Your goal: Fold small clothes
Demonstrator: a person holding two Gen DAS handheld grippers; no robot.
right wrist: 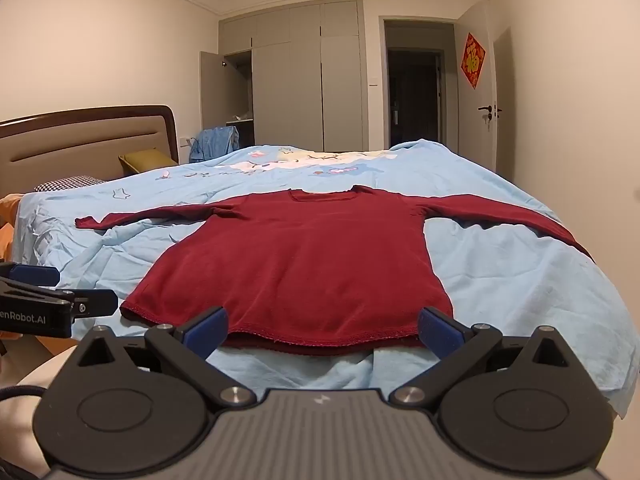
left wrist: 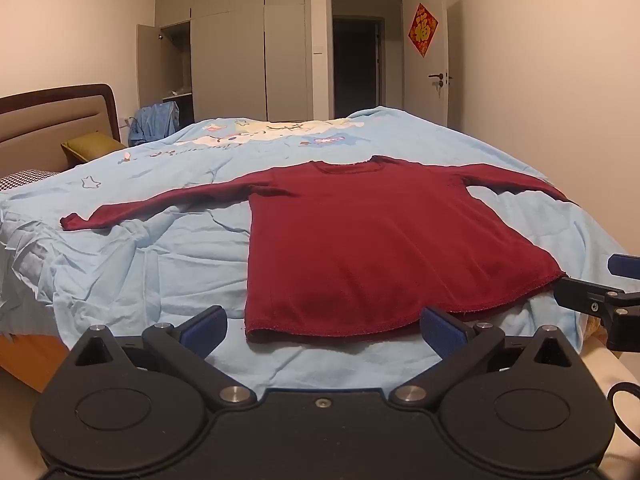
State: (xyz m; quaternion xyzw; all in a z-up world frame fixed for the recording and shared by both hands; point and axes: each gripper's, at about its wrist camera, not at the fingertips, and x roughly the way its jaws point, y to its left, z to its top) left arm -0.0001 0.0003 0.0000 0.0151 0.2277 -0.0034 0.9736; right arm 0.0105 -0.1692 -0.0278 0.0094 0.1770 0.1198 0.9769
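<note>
Spread flat on a blue bedsheet (left wrist: 160, 248), sleeves outstretched, a red sweater (left wrist: 360, 240) is seen. Both the left gripper (left wrist: 322, 328) and right gripper (right wrist: 322, 330) are held wide apart at its hem, gripping nothing. Soft, light, limp fabric is judged; sleeve cuffs or hem corners should be pinched.

The left gripper (left wrist: 323, 329) is held level with both jaws spread wide apart and nothing between the blue pads. The right gripper (right wrist: 323, 329) holds the same level pose, jaws fully spread and unloaded. Both grippers sit side by side, apart.
</note>
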